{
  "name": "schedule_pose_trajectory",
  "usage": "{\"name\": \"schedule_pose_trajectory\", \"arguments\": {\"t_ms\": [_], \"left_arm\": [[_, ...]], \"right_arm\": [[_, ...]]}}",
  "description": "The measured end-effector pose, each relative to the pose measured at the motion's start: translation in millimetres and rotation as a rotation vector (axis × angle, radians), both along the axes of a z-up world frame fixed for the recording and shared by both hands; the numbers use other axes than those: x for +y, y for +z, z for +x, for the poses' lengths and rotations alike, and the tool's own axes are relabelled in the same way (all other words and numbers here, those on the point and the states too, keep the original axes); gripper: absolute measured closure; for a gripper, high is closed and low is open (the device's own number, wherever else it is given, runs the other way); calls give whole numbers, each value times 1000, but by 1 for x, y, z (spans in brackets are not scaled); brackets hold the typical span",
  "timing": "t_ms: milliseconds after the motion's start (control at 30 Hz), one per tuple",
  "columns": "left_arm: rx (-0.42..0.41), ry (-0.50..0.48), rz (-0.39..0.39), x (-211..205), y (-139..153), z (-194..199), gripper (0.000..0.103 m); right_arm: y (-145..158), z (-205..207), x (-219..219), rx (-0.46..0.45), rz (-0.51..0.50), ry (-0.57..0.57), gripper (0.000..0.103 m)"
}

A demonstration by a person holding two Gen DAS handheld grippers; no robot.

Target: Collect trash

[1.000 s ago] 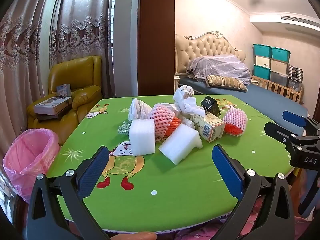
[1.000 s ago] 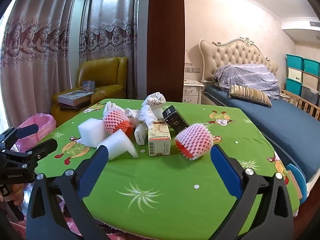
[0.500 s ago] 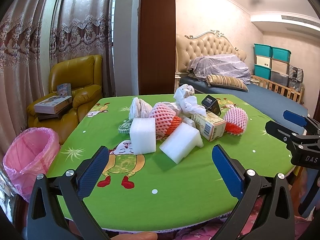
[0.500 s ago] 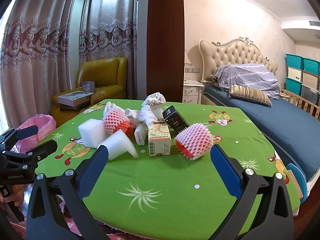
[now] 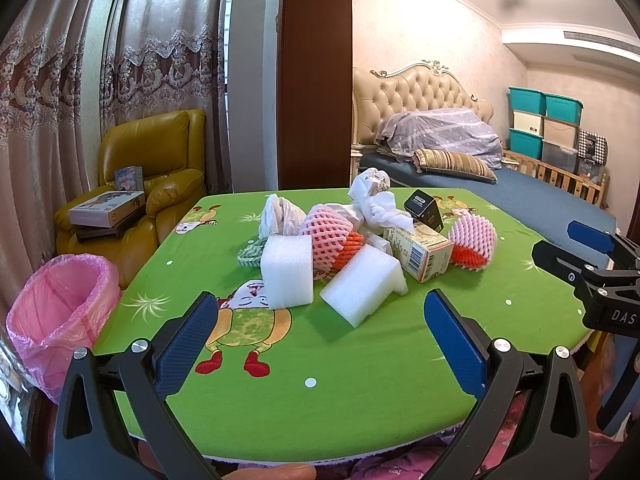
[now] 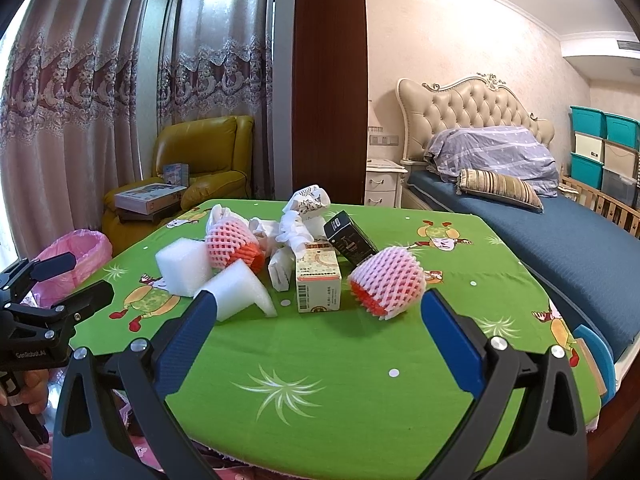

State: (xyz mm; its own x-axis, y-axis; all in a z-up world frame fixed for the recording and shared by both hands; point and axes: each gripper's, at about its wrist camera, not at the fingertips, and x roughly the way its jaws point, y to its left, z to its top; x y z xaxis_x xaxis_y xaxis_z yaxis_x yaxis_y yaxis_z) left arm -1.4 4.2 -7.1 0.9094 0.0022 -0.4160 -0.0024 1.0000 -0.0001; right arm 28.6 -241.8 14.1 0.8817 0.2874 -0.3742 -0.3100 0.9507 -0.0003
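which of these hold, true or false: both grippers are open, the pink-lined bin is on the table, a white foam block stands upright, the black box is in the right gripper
1. Both grippers are open. True: the left gripper and right gripper hold nothing.
2. The pink-lined bin is on the table. False: it stands on the floor beside the table.
3. A white foam block stands upright. True.
4. The black box is in the right gripper. False: it lies in the trash pile.
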Motion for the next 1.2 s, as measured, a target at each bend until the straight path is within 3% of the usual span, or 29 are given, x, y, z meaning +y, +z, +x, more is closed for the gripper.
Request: {"name": "schedule_pose_trajectory", "arguments": {"t_ms": [1200], "left_arm": [[1,6,-3,2,1,1,6]], "right_arm": [[2,-1,1,0,9,-1,4]]}}
